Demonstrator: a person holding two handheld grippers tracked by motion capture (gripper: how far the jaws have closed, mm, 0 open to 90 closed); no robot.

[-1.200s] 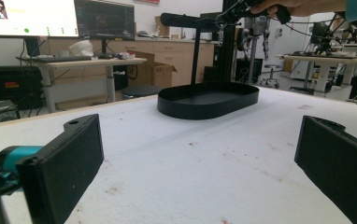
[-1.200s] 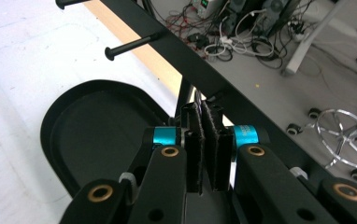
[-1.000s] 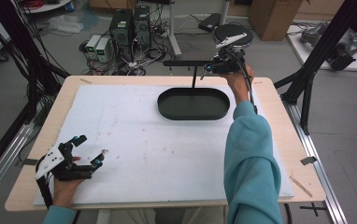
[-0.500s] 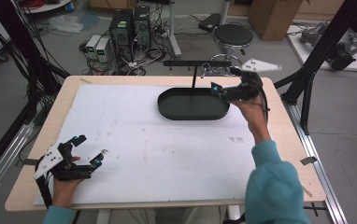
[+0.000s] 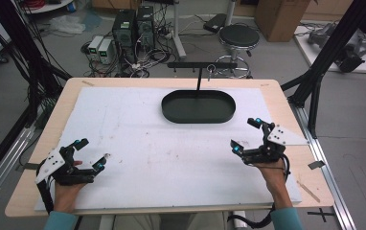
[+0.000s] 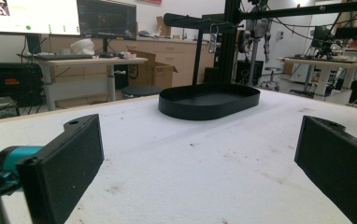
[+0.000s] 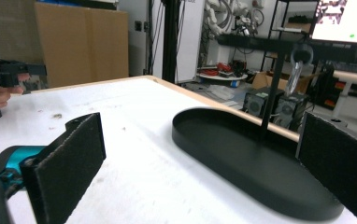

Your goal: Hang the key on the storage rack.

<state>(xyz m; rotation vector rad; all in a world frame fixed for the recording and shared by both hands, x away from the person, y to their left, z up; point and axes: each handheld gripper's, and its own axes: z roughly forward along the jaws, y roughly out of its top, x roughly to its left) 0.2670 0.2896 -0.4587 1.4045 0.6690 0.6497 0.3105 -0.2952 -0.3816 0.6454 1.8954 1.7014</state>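
Note:
A black oval tray [image 5: 198,120] stands at the back middle of the white board, with a black T-shaped stand [image 5: 201,64] rising from it. A small silver clip [image 5: 211,68] hangs from the stand's bar. My right gripper [image 5: 245,134] is low over the board's right side, in front of and to the right of the tray. Its jaws have just been opening and stand wide open with nothing between them. In the right gripper view the tray [image 7: 256,172] lies just ahead. My left gripper [image 5: 92,153] rests at the front left, open and empty, facing the tray [image 6: 209,100].
The white board [image 5: 147,143] covers most of the wooden table [image 5: 286,96]. Black frame struts [image 5: 315,86] rise at the right edge and cables hang at the left. Beyond the table are a stool [image 5: 239,36] and computer boxes [image 5: 133,24].
My right hand came back from the stand's bar behind the tray, down and toward the front right of the board. The left hand stayed put.

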